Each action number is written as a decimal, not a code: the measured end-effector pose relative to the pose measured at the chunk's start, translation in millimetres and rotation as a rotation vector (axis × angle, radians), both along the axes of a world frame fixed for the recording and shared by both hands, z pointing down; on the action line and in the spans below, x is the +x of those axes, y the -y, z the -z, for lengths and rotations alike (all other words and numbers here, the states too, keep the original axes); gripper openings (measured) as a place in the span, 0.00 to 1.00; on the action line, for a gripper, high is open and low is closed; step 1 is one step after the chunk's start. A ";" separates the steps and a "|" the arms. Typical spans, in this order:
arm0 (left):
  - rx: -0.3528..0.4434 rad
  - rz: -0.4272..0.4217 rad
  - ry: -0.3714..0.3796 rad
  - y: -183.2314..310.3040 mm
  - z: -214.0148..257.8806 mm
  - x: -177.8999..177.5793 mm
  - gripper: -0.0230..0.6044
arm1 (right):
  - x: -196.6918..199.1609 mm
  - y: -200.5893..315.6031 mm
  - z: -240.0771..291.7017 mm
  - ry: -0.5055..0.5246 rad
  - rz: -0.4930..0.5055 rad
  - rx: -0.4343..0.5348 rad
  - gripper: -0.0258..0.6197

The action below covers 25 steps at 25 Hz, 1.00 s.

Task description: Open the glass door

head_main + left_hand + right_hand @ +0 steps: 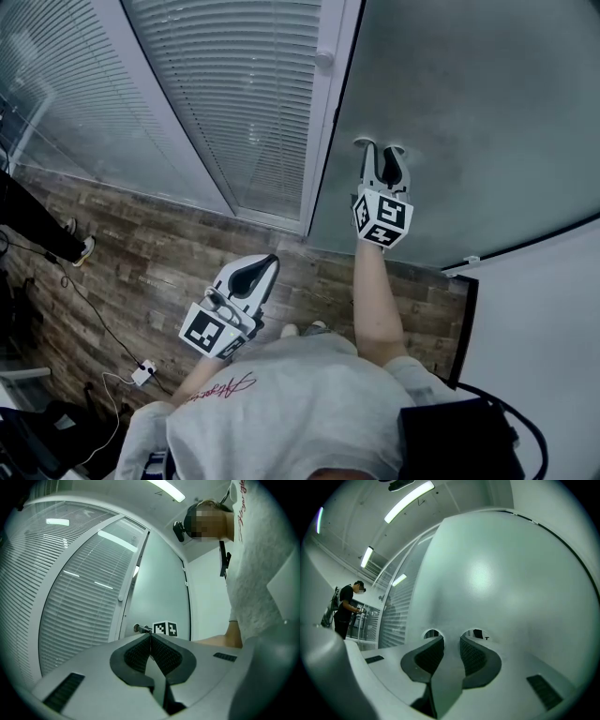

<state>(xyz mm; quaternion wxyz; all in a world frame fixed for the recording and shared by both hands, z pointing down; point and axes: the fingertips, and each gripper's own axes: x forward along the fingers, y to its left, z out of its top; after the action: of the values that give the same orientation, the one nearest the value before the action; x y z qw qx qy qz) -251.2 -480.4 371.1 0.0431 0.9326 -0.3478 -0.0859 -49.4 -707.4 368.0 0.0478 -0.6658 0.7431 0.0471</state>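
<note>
Right claw: my right gripper [381, 147] is released, its jaws standing apart with nothing between them. Both tips rest against the glass door [469, 103], at about 1 o'clock from my chest in the head view.
Right claw, own view: the right gripper [451, 639] looks straight into the pane, and the tips meet their own reflections on it.
Left claw: my left gripper [270, 261] is clenched on nothing and held back by my body at about 8 o'clock, well apart from the door.
Glass door: a frosted pane filling the head view from 12 to 3 o'clock. Its left edge runs along the white door frame [323, 122].
Around it: a wall of blinds [234, 94] at 11 o'clock and wood floor [141, 244] at 9 o'clock. A second person [346, 604] stands far off at 9 o'clock in the right gripper view.
Step in hand: I judge this is the push, since the tips are on the glass and no handle is held.
Next move: it calls for steady forward pressure with both tips kept flat, because smooth glass could let them slide. I cannot tell which side the hinges are on.
</note>
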 end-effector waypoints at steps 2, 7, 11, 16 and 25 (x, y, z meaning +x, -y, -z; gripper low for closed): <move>-0.001 -0.013 -0.001 -1.9 -1.7 0.7 0.06 | -0.7 -4.9 -0.9 0.000 0.002 0.001 0.22; -0.002 -0.028 -0.006 -8.0 -3.7 -5.9 0.06 | -3.4 -20.6 -0.2 -0.004 0.009 0.009 0.22; 0.000 -0.050 0.000 -10.5 -5.1 -8.0 0.06 | -4.8 -30.4 -1.1 -0.001 0.016 0.005 0.22; 0.013 -0.082 0.013 -21.6 -5.2 -7.2 0.06 | -7.2 -51.0 1.3 -0.003 0.024 0.014 0.22; 0.009 -0.135 0.011 -38.2 -13.1 7.6 0.06 | -9.7 -84.0 1.3 0.000 0.065 0.015 0.22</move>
<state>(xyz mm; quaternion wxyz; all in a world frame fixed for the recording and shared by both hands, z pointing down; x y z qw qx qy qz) -243.6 -442.2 384.2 0.0427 0.9546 -0.2840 -0.0792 -59.1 -623.3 366.7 0.0540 -0.6409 0.7640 0.0511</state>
